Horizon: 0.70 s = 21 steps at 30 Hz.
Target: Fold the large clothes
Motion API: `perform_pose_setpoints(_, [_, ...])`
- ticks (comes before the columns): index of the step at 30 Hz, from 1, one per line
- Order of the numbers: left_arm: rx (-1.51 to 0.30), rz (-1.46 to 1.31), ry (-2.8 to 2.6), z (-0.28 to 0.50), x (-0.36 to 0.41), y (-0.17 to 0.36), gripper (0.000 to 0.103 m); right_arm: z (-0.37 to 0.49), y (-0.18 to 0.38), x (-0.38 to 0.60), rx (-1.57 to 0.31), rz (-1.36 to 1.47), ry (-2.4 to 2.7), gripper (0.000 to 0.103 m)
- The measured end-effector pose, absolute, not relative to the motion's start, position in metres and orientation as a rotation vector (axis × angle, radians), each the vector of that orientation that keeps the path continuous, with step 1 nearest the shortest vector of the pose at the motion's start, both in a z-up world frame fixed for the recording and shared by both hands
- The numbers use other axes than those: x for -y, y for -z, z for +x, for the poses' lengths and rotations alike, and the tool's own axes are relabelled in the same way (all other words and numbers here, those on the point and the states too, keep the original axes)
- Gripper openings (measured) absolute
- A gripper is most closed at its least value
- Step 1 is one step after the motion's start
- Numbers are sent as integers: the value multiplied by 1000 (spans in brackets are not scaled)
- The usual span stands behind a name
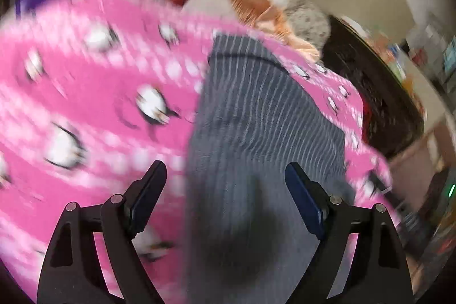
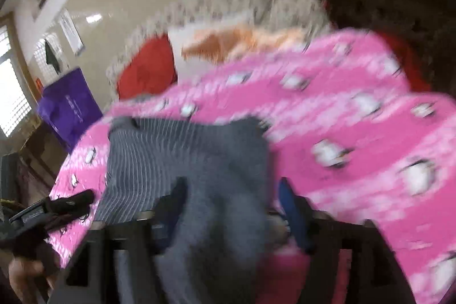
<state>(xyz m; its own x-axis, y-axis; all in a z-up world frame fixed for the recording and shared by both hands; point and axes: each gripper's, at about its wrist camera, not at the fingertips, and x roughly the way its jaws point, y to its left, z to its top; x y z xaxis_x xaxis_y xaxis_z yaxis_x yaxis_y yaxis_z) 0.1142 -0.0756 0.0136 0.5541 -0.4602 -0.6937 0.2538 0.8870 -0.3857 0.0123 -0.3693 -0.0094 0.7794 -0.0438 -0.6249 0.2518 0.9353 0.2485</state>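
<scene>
Left wrist view: jaws spread wide over grey striped garment; right's grip unclear through blur.

Left gripper fingers spread wide, grey striped garment on pink blanket

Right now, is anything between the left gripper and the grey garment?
Nothing visible. The left gripper is open with the striped grey garment lying directly between and ahead of its fingers, spread on the pink blanket. Motion blur hides finer detail.

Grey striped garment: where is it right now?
The grey striped garment lies on the pink penguin-print blanket, running between the left gripper's open fingers.
</scene>
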Motion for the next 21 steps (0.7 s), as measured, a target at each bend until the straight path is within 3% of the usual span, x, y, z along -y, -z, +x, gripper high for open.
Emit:
perform_pose_setpoints(5, [-992, -136, 539, 78, 67, 23, 87, -27, 32, 390, -712, 452, 87, 77])
perform_pose_setpoints(14, [-891, -154, 574, 50, 79, 39, 89, -2, 83, 369, -804, 533, -22, 77])
perform_pose_setpoints(16, [-910, -164, 591, 54, 89, 45, 97, 15, 99, 369, -837, 586, -70, 90])
perform_pose_setpoints(18, [-900, -151, 611, 56, 95, 48, 101, 20, 100, 361, -821, 518, -108, 92])
perform_pose_setpoints(20, [-920, -153, 640, 69, 97, 44, 101, 18, 97, 350, -840, 444, -122, 87])
perform_pose_setpoints(21, [-931, -172, 643, 76, 95, 43, 101, 12, 95, 347, -844, 456, -169, 72])
